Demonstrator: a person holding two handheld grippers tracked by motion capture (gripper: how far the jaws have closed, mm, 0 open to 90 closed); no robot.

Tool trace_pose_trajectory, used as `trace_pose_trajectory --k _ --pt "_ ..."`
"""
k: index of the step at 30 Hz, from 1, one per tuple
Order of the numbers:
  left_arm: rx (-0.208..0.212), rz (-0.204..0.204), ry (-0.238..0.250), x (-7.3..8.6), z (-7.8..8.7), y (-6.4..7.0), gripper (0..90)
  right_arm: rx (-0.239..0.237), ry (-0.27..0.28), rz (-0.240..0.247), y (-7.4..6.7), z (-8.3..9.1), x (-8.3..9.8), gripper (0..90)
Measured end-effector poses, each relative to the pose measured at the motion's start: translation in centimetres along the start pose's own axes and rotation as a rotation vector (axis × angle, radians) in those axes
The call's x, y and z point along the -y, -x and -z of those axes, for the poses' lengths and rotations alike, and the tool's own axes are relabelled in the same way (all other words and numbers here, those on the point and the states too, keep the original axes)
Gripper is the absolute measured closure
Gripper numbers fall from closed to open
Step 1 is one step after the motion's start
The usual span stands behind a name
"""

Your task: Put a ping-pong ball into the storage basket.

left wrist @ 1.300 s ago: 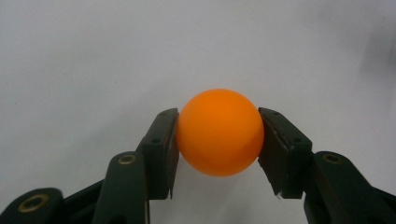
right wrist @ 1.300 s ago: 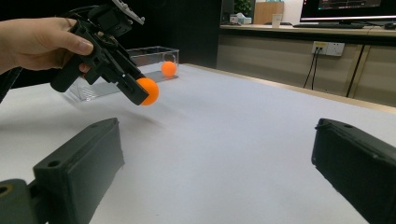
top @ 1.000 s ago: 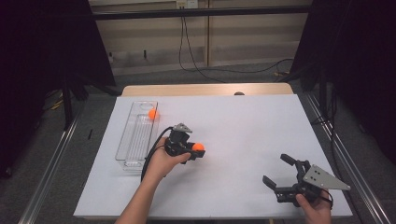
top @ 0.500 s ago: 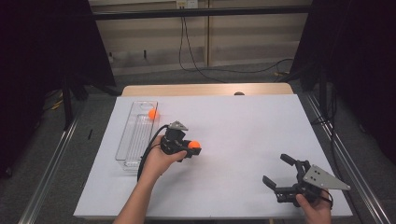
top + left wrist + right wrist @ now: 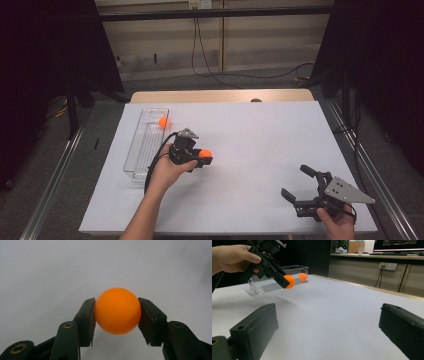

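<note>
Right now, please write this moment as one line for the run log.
left gripper: shut on orange ball, above table | right gripper: open, empty | clear box: holds second ball

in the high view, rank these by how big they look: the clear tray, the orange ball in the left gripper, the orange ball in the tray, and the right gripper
1. Clear tray, clearly the largest.
2. Right gripper, with its grey plate.
3. The two orange balls: the one in the left gripper and the one in the tray look about alike, so I won't rank them.

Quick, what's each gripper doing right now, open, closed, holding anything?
Left gripper: closed on an orange ball.
Right gripper: open, holding nothing.
</note>
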State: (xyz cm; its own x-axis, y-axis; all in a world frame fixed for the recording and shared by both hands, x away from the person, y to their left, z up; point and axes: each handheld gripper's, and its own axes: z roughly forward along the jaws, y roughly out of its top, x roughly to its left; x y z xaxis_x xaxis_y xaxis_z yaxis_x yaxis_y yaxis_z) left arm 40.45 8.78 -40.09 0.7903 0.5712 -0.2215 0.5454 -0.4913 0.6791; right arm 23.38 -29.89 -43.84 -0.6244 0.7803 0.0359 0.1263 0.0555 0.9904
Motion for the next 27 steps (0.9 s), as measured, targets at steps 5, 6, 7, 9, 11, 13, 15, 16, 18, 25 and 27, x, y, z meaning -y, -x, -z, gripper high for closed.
trace_pose_trajectory --k 5,6,7,9,11,13,15,16,18,25,27 --pt "-0.019 0.001 0.006 0.0 0.6 -0.3 50.8 -0.002 0.001 0.001 0.0 0.0 0.0 1.3" --pt "-0.018 0.005 0.01 0.0 0.7 -0.3 50.7 -0.002 0.001 0.001 0.0 0.0 0.0 1.3" --pt "-0.015 0.002 0.012 0.0 0.8 -0.4 50.7 -0.002 0.001 0.0 0.0 0.0 0.0 1.3" --pt "-0.015 0.006 0.018 -0.1 1.0 -0.4 50.7 -0.002 0.001 0.001 0.0 0.0 0.0 1.3" --pt "-0.016 0.01 0.019 -0.1 1.1 -0.4 50.7 -0.002 0.002 0.002 0.0 0.0 0.0 1.3" --pt "-0.016 0.013 0.019 0.0 1.2 -0.6 50.7 -0.003 0.0 0.002 0.0 0.0 0.0 1.3" --pt "-0.017 0.015 0.018 0.0 1.3 -0.7 50.7 -0.003 0.001 0.002 0.0 0.0 0.0 1.3" --pt "-0.018 0.017 0.02 0.0 1.4 -0.8 50.7 -0.003 0.0 0.003 0.0 0.0 0.0 1.3" --pt "-0.018 0.018 0.021 0.1 1.4 -0.9 50.7 -0.003 0.001 0.002 0.0 0.0 0.0 1.3" --pt "-0.027 0.019 0.028 0.0 1.9 -1.1 50.7 -0.002 0.004 0.001 0.0 0.0 0.0 1.3" --pt "-0.028 0.025 0.032 0.0 2.1 -1.1 50.7 -0.003 0.004 0.001 0.0 0.0 0.0 1.3"
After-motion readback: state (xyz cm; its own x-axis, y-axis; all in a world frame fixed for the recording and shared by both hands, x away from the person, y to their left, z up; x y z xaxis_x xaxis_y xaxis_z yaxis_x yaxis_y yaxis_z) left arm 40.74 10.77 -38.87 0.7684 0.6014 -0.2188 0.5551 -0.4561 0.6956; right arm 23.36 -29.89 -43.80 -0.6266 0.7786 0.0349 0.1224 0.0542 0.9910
